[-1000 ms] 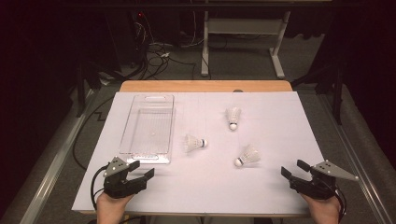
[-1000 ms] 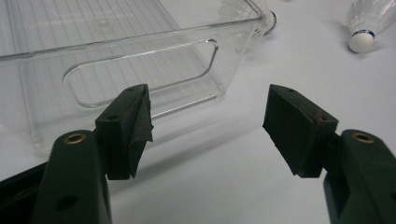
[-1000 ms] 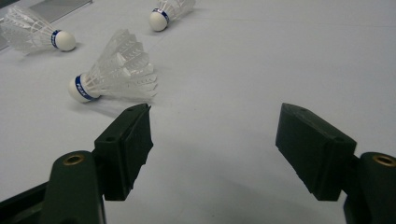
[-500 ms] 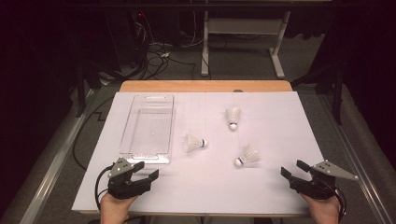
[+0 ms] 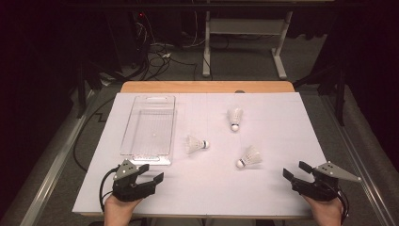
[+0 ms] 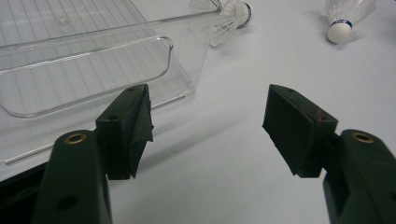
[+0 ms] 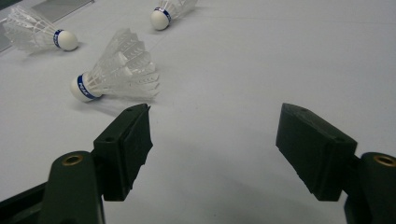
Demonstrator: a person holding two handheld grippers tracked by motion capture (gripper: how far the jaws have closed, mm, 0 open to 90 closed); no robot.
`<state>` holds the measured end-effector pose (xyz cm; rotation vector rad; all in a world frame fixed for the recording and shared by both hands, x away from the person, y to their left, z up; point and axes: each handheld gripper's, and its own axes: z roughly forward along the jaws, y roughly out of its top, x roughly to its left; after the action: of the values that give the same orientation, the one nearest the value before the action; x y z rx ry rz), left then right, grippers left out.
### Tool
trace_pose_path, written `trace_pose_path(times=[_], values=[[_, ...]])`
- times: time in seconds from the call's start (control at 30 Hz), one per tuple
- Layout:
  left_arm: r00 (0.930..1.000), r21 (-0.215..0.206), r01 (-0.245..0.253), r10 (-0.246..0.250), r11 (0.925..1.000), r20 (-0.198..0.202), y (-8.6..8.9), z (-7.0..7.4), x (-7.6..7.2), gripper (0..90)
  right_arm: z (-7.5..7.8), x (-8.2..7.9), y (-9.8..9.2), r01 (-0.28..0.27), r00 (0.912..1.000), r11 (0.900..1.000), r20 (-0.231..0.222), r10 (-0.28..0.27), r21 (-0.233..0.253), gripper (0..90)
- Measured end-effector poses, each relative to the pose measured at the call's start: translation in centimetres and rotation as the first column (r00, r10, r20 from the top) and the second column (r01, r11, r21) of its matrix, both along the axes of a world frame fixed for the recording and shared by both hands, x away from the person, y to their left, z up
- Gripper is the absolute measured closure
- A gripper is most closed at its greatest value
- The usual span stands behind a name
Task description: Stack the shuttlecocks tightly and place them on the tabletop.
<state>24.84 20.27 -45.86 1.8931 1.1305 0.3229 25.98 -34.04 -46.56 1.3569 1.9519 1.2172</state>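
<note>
Both grippers rest low at the near edge of the white-covered table (image 5: 282, 117), jaws spread wide and empty. The left gripper (image 5: 149, 175) sits just short of the clear plastic tray (image 5: 134, 126). The right gripper (image 5: 295, 170) points toward the nearest shuttlecock (image 5: 249, 157); two more shuttlecocks (image 5: 195, 144) (image 5: 234, 117) lie beyond.

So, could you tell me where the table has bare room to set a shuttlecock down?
The near strip between the left hand-held gripper and right hand-held gripper is bare, as is the far right, past the far shuttlecock. The clear tray is empty too. It is crowded mid-table, around the middle shuttlecock and near shuttlecock.
</note>
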Motion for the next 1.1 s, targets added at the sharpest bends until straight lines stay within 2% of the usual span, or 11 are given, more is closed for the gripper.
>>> trace_pose_path(times=[1.1], values=[[0.9966,0.004,0.08,-0.08,0.9967,-0.02,-3.4,-0.3,0.1,34.0,0.0,0.0,0.1,-0.012,0.9999,1.0,0.0,0.012,0.0,27.4]])
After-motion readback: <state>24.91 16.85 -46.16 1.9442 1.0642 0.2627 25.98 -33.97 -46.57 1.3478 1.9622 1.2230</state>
